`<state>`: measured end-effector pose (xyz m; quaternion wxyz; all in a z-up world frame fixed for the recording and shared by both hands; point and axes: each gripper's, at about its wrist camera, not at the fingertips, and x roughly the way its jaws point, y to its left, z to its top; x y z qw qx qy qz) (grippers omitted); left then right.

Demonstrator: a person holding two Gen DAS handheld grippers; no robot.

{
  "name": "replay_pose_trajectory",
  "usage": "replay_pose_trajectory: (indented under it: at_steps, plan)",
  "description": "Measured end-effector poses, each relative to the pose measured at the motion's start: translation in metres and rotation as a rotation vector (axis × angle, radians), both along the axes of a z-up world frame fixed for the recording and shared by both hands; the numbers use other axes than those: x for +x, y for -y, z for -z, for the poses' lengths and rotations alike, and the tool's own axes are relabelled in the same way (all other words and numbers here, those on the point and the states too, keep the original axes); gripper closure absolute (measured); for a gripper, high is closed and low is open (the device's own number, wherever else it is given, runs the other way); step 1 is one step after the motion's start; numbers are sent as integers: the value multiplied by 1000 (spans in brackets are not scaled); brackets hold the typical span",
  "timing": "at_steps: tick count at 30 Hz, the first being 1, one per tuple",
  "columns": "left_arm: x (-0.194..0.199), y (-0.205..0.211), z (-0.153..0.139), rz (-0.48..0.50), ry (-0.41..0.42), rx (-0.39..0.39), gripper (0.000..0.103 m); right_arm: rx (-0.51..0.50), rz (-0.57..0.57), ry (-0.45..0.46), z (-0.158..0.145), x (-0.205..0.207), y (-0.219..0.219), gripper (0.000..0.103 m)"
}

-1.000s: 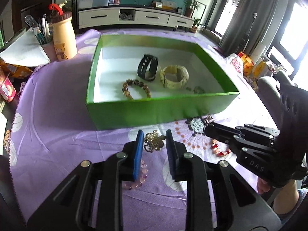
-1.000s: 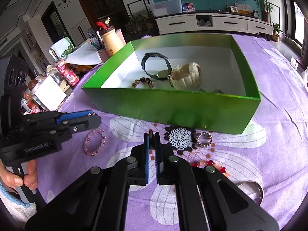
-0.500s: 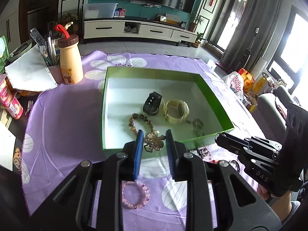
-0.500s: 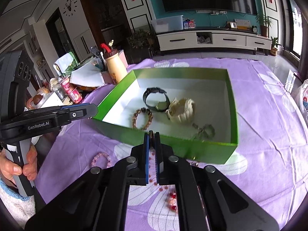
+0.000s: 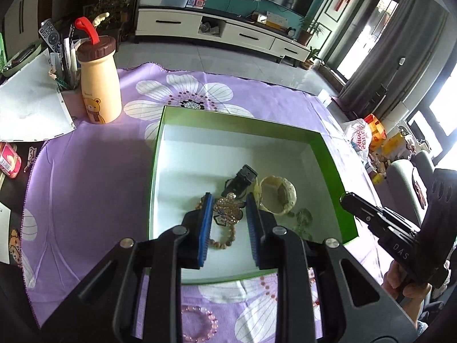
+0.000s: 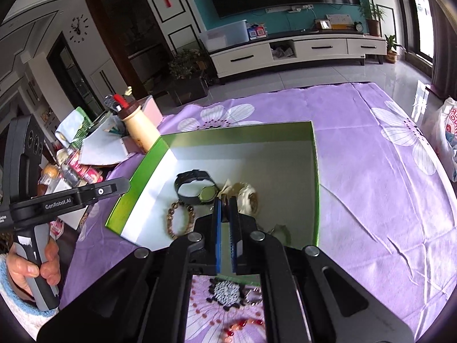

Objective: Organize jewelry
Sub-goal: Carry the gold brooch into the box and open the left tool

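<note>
My left gripper (image 5: pixel 228 200) hangs over the green box (image 5: pixel 154 171), its blue pads shut on a sparkly gold brooch (image 5: pixel 228 213). Below it in the box lie a black watch (image 5: pixel 242 177), a cream bracelet (image 5: pixel 278 197), a brown bead bracelet (image 5: pixel 225 240) and a small silvery piece (image 5: pixel 304 217). My right gripper (image 6: pixel 225 198) is over the box's near wall with its pads almost together. A tiny dark piece shows at its tips, too small to name. In the right wrist view the left gripper (image 6: pixel 122 184) reaches in over the box's left wall (image 6: pixel 137 183).
A pink bead bracelet (image 5: pixel 200 323), a ring (image 6: pixel 252 295) and red beads (image 6: pixel 242 325) lie on the purple flowered cloth in front of the box. A bear bottle (image 5: pixel 98 85), a pen holder and papers stand at the far left. Snack bags (image 5: pixel 362 137) sit off the right edge.
Both grippers have risen from the cloth and moved forward over the green box. The brooch stayed in the left pads. The right pads stayed together.
</note>
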<state>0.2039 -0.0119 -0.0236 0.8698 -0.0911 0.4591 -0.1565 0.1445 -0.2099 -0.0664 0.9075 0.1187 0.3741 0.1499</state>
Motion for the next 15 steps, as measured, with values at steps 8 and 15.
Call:
replay_pose_trajectory:
  at_steps: [8, 15]
  plan:
    - [34, 3, 19, -40, -61, 8, 80, -29, 38, -50, 16, 34, 6, 98]
    - [55, 8, 32, -64, -89, 39, 80, -53, 51, -84, 31, 54, 8, 98]
